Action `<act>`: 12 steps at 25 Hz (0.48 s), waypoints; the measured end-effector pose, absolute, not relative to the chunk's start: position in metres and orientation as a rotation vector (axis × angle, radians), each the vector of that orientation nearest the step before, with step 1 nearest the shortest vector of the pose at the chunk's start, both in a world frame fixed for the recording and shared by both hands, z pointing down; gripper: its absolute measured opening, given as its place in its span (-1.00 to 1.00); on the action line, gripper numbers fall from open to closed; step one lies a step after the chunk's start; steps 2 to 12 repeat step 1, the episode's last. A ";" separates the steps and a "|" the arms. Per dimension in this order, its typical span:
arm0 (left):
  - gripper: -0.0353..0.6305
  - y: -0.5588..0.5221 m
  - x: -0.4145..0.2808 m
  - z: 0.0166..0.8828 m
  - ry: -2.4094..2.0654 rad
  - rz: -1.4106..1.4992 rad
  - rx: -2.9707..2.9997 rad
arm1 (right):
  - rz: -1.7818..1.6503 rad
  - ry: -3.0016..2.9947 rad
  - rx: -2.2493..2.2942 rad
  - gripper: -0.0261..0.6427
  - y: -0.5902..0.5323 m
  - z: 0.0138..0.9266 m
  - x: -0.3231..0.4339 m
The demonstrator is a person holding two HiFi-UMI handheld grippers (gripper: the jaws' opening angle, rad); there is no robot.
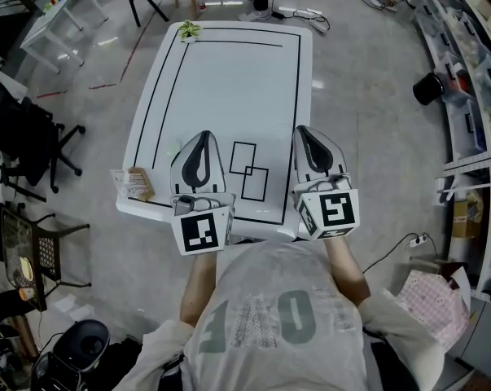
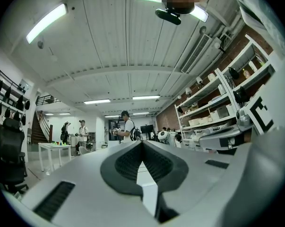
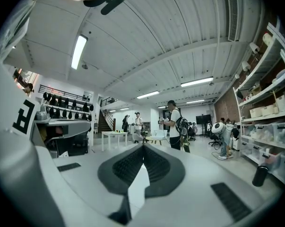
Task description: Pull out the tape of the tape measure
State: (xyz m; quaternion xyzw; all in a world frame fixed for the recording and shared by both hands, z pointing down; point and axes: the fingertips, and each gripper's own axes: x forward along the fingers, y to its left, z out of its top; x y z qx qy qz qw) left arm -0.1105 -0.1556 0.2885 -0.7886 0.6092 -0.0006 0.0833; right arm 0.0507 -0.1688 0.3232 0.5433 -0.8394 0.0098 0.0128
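Open workshop floor with a white rectangular table with black border lines (image 1: 229,80) in front of the person. Two overlapping black squares (image 1: 249,169) are marked near its front edge. The grey left gripper (image 1: 202,138) and grey right gripper (image 1: 306,132) hover side by side over that edge. Both claws are pinched together with nothing between the pads. No tape measure is clearly visible. A small yellow-green object (image 1: 188,29) at the far left corner might be it, too small to tell. A brown box-like item (image 1: 133,183) sits at the near left corner. Judged step: pre-start, nothing grasped. Next move calls for locating the measure, reaching out and opening a claw.
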 end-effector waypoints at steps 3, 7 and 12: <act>-0.81 -0.156 -0.111 0.289 1.819 -0.006 -2.352 | 0.031 -2.616 1.692 -0.83 -0.169 0.323 0.051; -0.81 -0.156 -0.111 0.289 1.819 -0.006 -2.352 | 0.031 -2.616 1.692 -0.83 -0.169 0.323 0.051; -0.81 -0.156 -0.111 0.289 1.819 -0.006 -2.352 | 0.031 -2.616 1.692 -0.83 -0.169 0.323 0.051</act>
